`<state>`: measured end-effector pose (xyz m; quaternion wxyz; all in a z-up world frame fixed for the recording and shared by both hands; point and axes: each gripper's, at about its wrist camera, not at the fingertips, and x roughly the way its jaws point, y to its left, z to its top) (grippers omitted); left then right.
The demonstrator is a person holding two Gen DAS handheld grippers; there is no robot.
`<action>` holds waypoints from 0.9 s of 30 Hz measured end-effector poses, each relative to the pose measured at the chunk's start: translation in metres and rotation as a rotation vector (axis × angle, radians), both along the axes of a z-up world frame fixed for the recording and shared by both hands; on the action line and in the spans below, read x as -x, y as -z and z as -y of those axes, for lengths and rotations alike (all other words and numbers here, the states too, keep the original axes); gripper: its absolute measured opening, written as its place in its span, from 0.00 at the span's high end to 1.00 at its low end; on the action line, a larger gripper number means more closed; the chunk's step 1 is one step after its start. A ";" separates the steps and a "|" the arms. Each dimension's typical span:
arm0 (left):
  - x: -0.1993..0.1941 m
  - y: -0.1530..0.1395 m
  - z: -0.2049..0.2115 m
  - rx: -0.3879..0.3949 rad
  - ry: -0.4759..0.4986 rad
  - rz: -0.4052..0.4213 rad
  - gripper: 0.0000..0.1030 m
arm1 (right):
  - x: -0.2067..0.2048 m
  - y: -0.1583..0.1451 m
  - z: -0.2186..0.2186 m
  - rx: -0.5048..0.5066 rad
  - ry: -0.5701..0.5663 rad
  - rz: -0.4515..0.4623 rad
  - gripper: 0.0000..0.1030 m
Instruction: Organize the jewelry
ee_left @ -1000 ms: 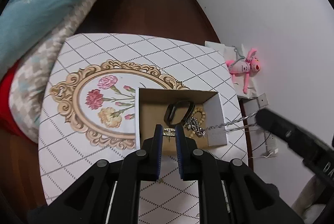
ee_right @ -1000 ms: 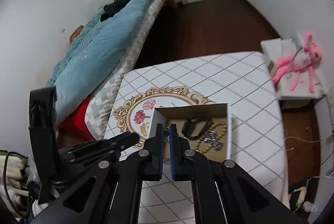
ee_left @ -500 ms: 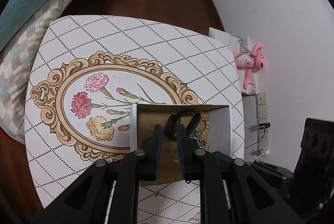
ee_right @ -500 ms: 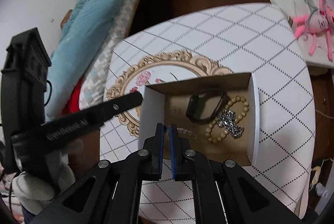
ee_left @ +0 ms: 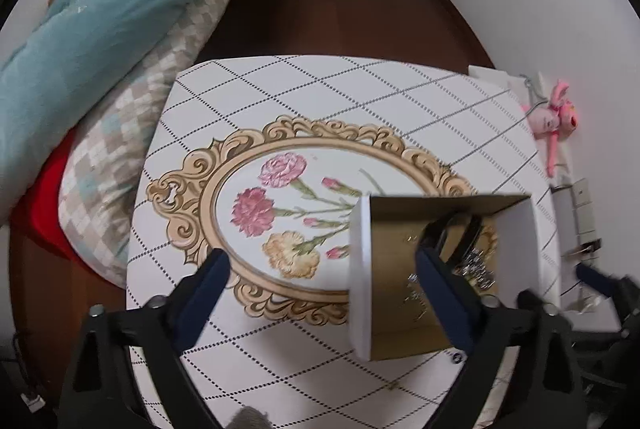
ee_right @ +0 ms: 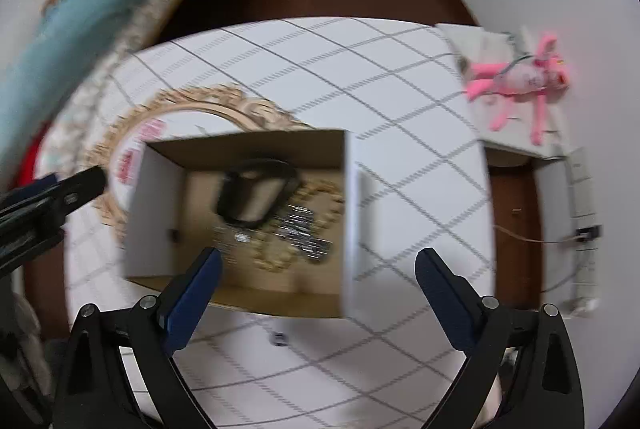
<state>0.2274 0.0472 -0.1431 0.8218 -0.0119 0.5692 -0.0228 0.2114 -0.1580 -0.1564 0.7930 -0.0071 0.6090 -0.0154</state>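
A small cardboard box (ee_right: pixel 352 209) with white outer walls sits on the white patterned table (ee_right: pixel 360 69). Inside lie a black band (ee_right: pixel 256 193), a tan bead bracelet (ee_right: pixel 280 257) and a silver chain (ee_right: pixel 304 237). My right gripper (ee_right: pixel 318 269) hovers over the box's near side, its jaws opening wide with no pad pressing on anything. My left gripper (ee_left: pixel 322 269) hangs over the box's left wall (ee_left: pixel 360 269), jaws also opening and holding nothing. The black band (ee_left: pixel 464 229) and silver chain (ee_left: pixel 476 269) show past its right finger (ee_left: pixel 436 277), and a thin gold chain (ee_left: pixel 416 293) glints on the box floor.
A tiny dark item (ee_right: pixel 280 339) lies on the table in front of the box. A bed with a teal quilt (ee_left: pixel 100 29) runs along the left. A pink plush toy (ee_right: pixel 520 81) rests on a white surface at the right. Dark wood floor (ee_left: pixel 340 9) lies beyond.
Both grippers have gone from shut to wide open and sunk closer to the box. The views have tilted up, so the bed and floor show again.
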 end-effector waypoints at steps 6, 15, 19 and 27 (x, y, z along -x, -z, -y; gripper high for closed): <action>0.020 0.007 0.008 -0.038 -0.001 0.014 0.02 | 0.012 -0.006 0.007 0.074 0.010 0.038 0.00; 0.045 -0.027 0.017 -0.036 -0.016 0.093 0.02 | 0.036 -0.048 0.010 0.067 0.025 0.131 0.00; 0.060 -0.044 0.017 -0.032 -0.020 0.130 0.02 | 0.055 -0.067 0.009 0.049 0.024 0.170 0.00; 0.097 -0.019 0.015 -0.087 -0.020 0.114 0.02 | 0.089 -0.036 0.010 0.022 0.034 0.116 0.00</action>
